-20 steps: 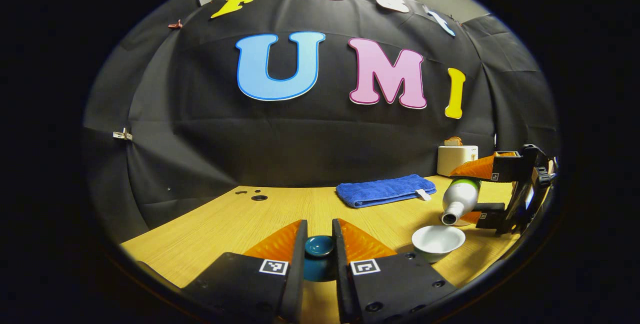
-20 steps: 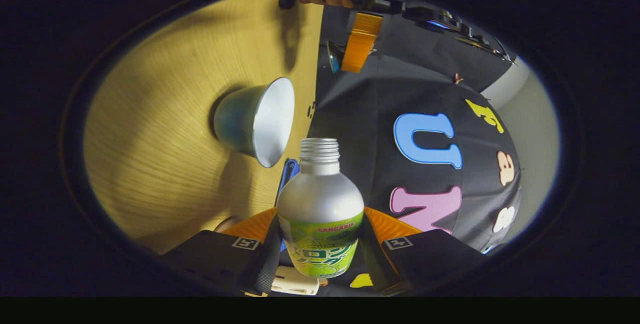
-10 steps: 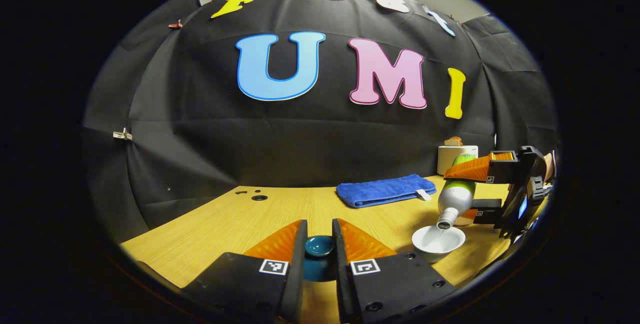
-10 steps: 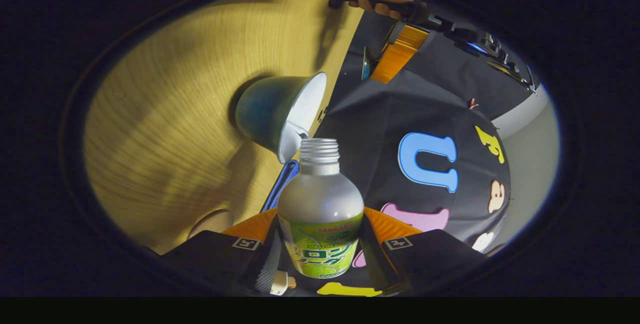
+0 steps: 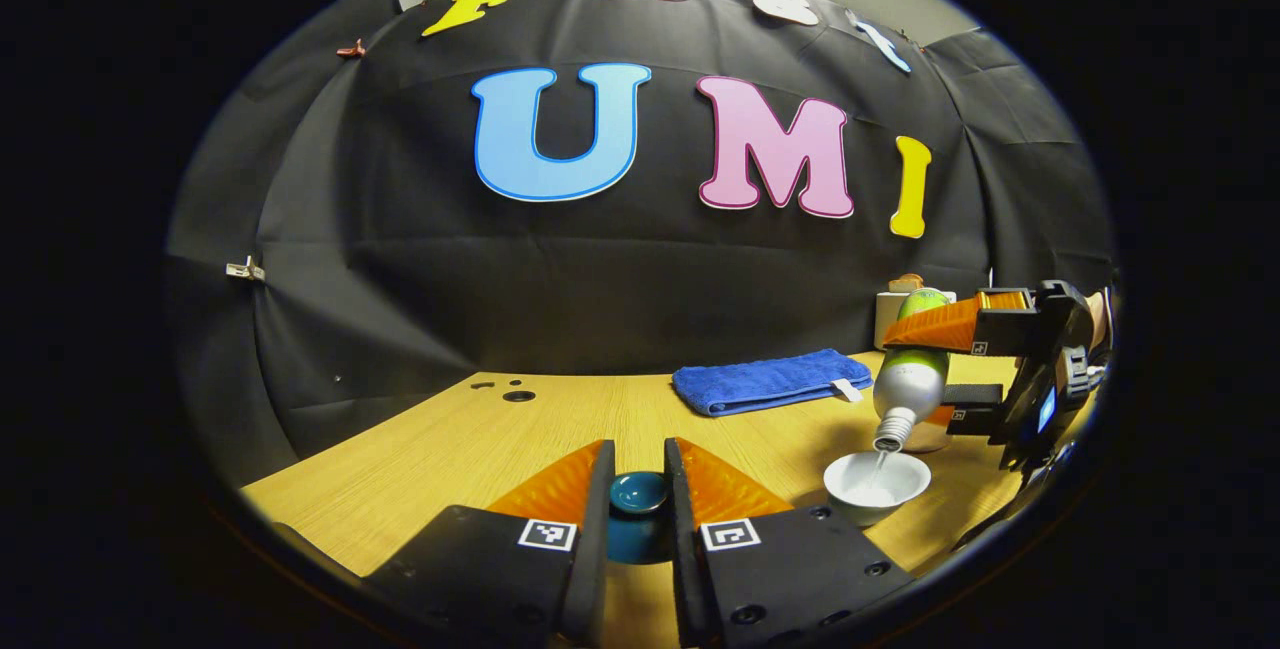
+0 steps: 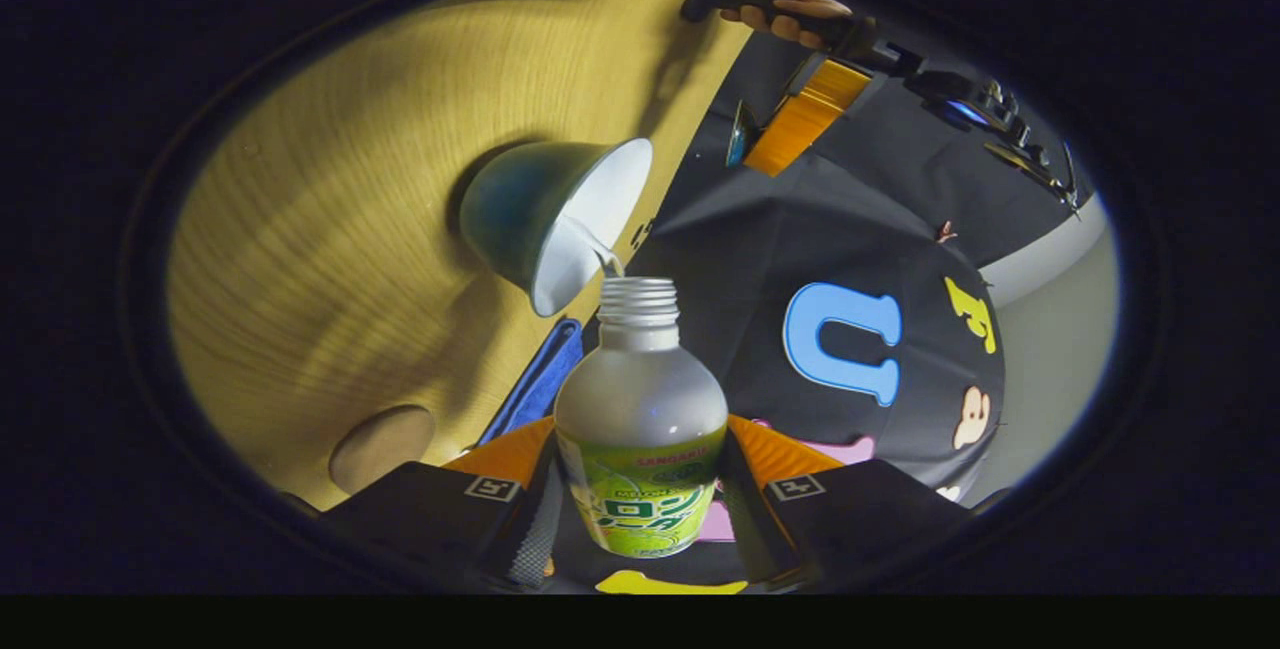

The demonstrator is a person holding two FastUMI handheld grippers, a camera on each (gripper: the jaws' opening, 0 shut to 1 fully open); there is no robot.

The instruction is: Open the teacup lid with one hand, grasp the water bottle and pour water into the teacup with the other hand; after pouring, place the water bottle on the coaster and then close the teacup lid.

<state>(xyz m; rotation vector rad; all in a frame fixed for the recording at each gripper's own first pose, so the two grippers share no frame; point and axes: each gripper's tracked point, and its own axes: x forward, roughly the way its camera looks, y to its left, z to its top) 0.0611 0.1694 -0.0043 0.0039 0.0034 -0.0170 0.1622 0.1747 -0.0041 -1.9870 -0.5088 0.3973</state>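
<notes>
Teacup: the white-lined teacup [image 5: 877,485] stands uncovered on the wooden counter [image 5: 470,449], near its right edge in the left gripper view; a thin stream of water runs into its bowl, and the water level inside cannot be judged.
Water bottle: a silver water bottle [image 6: 640,409] with a green label is tipped steeply, its open threaded neck just above the teacup's rim [image 6: 590,224] in the right gripper view.
Right tongs: the right tongs [image 6: 640,489] are clamped on the bottle's labelled body, one finger on each side.
Teacup lid: a dark teal teacup lid [image 5: 638,493] is held above the counter, well apart from the cup.
Left tongs: the left tongs [image 5: 638,499] are closed on the lid, both fingers pressing its sides; the hand [image 6: 790,14] holding them appears in the right gripper view.
Coaster: a round tan coaster [image 6: 382,447] lies bare on the counter beside the teacup.
Background: a folded blue towel [image 5: 768,381] lies behind the cup, and a white toaster [image 5: 890,314] stands by the wall.
</notes>
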